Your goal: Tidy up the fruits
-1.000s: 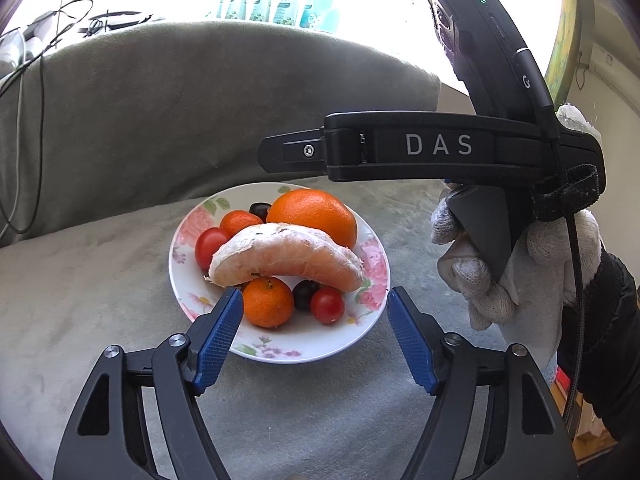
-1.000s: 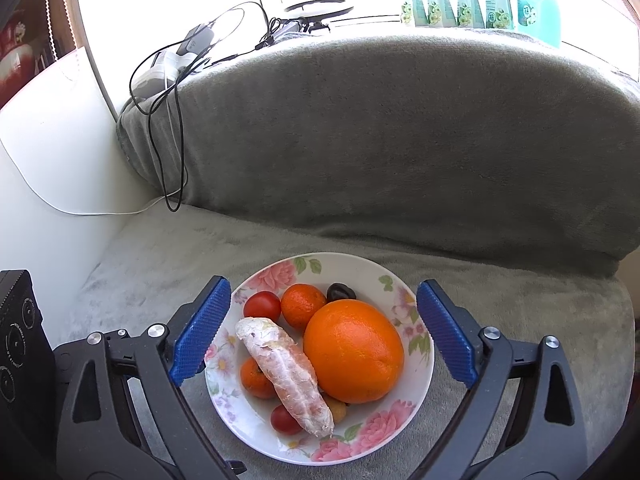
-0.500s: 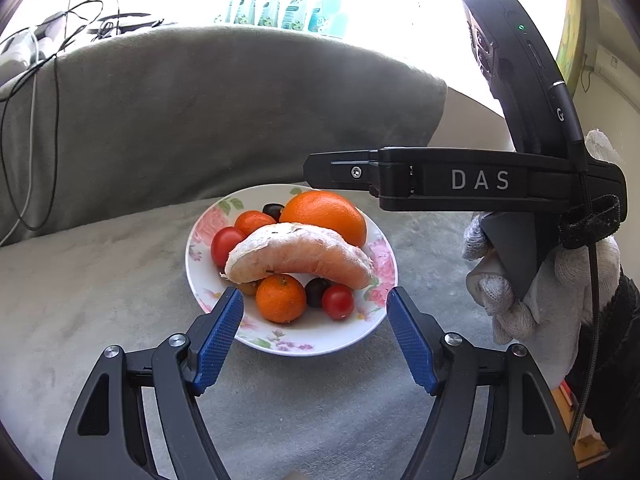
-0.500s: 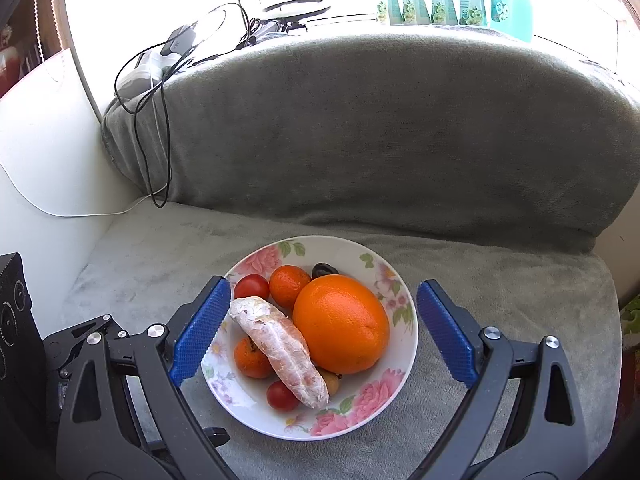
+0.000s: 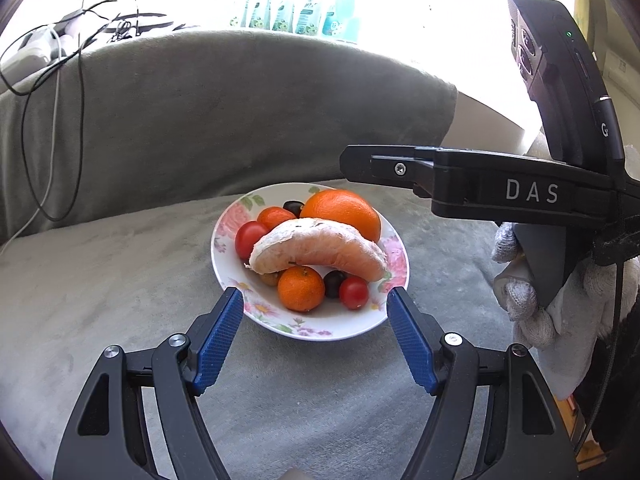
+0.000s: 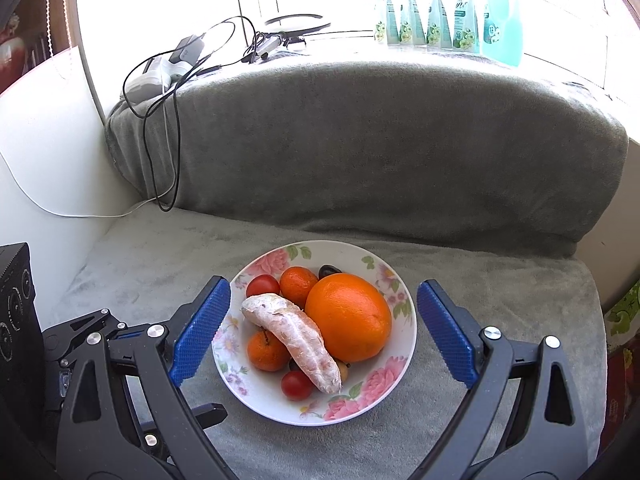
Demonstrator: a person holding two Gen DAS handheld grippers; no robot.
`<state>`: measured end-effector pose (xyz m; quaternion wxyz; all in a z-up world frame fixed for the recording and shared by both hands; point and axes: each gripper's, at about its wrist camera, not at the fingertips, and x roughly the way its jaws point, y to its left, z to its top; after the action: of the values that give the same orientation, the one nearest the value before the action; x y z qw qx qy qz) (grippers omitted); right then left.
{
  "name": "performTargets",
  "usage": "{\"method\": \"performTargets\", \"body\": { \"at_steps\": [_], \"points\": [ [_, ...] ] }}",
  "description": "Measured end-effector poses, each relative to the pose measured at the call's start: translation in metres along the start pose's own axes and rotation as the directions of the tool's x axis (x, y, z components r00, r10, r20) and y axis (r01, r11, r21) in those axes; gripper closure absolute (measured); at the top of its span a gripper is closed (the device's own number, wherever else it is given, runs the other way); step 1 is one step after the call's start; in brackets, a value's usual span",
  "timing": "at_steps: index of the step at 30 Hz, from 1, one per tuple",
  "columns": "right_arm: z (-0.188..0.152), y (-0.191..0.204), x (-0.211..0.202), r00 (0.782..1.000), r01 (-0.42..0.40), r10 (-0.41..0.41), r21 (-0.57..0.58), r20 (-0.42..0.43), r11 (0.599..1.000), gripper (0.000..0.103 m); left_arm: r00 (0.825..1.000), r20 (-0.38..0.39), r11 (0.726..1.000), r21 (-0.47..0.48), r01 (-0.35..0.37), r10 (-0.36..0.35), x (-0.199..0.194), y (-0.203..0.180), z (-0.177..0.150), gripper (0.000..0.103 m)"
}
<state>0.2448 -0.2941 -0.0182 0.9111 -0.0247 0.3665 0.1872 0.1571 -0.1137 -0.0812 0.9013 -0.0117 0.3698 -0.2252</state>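
Note:
A white floral plate (image 5: pixel 320 326) (image 6: pixel 372 404) sits on a grey blanket and holds a large orange (image 5: pixel 340 212) (image 6: pixel 348 316), a peeled pomelo segment (image 5: pixel 320 250) (image 6: pixel 292 330), two small mandarins (image 5: pixel 301 288) (image 6: pixel 298 285), cherry tomatoes (image 5: pixel 354 292) (image 6: pixel 297 385) and dark grapes (image 5: pixel 334 279). My left gripper (image 5: pixel 315 300) is open and empty just in front of the plate. My right gripper (image 6: pixel 323 300) is open and empty, its blue fingers either side of the plate; it also shows at the right of the left wrist view (image 5: pixel 500 192).
The grey blanket rises into a padded backrest (image 6: pixel 380 152) behind the plate. Cables and a charger (image 6: pixel 172 68) lie at its upper left. Several bottles (image 6: pixel 448 20) stand on the bright windowsill. A white wall (image 6: pixel 40 184) is at left.
Both grippers have drawn back from the plate, which now looks smaller and farther off. In the left wrist view the right gripper has shifted to the right. Both stayed open.

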Motion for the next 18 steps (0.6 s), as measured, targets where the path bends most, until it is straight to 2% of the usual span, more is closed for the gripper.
{"method": "performTargets", "body": {
  "at_steps": [14,16,17,18],
  "points": [
    [-0.006,0.022,-0.037,0.994,0.071,-0.070,-0.009,0.086,0.997,0.006,0.998,0.051,0.999,-0.019,-0.036,0.037,-0.032,0.003,-0.008,0.029],
    [-0.009,0.024,-0.042,0.992,0.083,-0.082,-0.002,0.095,0.997,0.000,0.997,0.058,0.999,-0.027,-0.045,0.047,-0.038,0.004,-0.010,0.029],
    [-0.012,0.025,-0.046,0.990,0.090,-0.090,0.001,0.106,0.996,0.000,0.997,0.061,0.998,-0.030,-0.053,0.055,-0.040,0.004,-0.011,0.028],
    [-0.014,0.026,-0.048,0.989,0.098,-0.098,0.002,0.112,0.995,0.000,0.996,0.065,0.997,-0.032,-0.064,0.066,-0.044,0.004,-0.012,0.022]
  ]
}}
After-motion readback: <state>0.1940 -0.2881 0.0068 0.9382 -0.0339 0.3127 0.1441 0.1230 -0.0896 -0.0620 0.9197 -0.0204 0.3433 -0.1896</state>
